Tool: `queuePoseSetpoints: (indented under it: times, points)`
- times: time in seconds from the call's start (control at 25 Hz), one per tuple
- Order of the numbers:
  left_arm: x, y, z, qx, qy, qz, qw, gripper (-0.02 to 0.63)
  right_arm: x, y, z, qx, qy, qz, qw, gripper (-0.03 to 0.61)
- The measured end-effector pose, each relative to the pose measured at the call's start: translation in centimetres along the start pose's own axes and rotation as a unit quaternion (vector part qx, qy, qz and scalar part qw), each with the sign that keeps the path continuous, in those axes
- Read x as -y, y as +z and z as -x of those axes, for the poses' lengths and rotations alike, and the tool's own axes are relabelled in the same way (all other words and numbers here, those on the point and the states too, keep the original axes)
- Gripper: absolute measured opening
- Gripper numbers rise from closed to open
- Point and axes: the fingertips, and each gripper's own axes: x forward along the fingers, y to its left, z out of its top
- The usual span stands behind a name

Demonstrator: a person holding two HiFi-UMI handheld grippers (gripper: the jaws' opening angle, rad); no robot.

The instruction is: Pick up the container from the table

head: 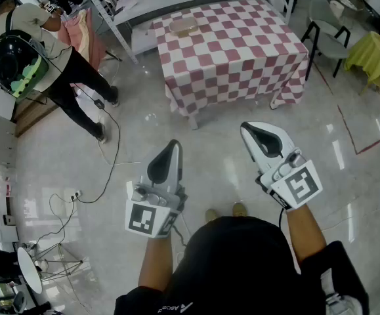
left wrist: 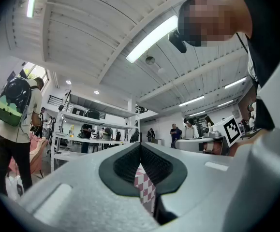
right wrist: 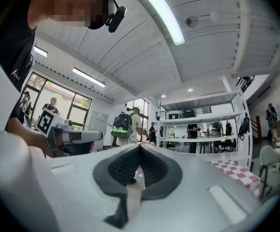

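**A glossy floor, one checked table, one container**

We look down on a pale, shiny floor (head: 242,156) that mirrors the ceiling lights. On it stands one table (head: 255,58), draped to its edges in a soft cloth of red and white squares. One container (head: 183,25) lies on that cloth near the table's far left corner. It is flat, rectangular and beige, and nothing else is on the table.

We hold two tongs, both over bare floor and well apart from the table. The left tongs (head: 171,146) have smooth grey shells and ribbed black pads. In the left gripper view their tips (left wrist: 140,146) meet with nothing between them. The right tongs (head: 250,128) are built the same, and they are pressed together and empty (right wrist: 140,148).

At the left stands one person (head: 65,64) with a rounded black backpack (head: 14,61). One thin cable (head: 107,169) snakes across the floor. One grey chair (head: 331,35) stands at the right.
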Motion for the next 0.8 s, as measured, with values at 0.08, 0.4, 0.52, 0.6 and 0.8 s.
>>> queuePoseSetpoints:
  times: [0.08, 0.4, 0.52, 0.6, 0.8]
  points:
    - [0.2, 0.0, -0.2, 0.000, 0.000, 0.000, 1.0000, 0.011, 0.2, 0.0, 0.1, 0.001, 0.001, 0.001, 1.000, 0.003]
    - [0.9, -0.1, -1.1, 0.001, 0.008, -0.001, 1.0000, 0.011, 1.2, 0.2, 0.6, 0.006, 0.017, -0.012, 1.000, 0.003]
    - [1.1, -0.2, -2.0, -0.001, 0.014, -0.004, 0.9999, 0.011, 2.1, 0.0, 0.7, 0.005, 0.022, -0.014, 1.000, 0.003]
    - [1.3, -0.2, -2.7, -0.001, 0.020, -0.006, 0.9998, 0.011, 2.9, 0.0, 0.8, 0.005, 0.027, -0.014, 1.000, 0.003]
    - [1.4, -0.3, -5.0, 0.000, 0.037, -0.012, 0.9992, 0.011, 5.4, -0.3, 1.2, 0.003, 0.039, -0.009, 0.999, 0.003]
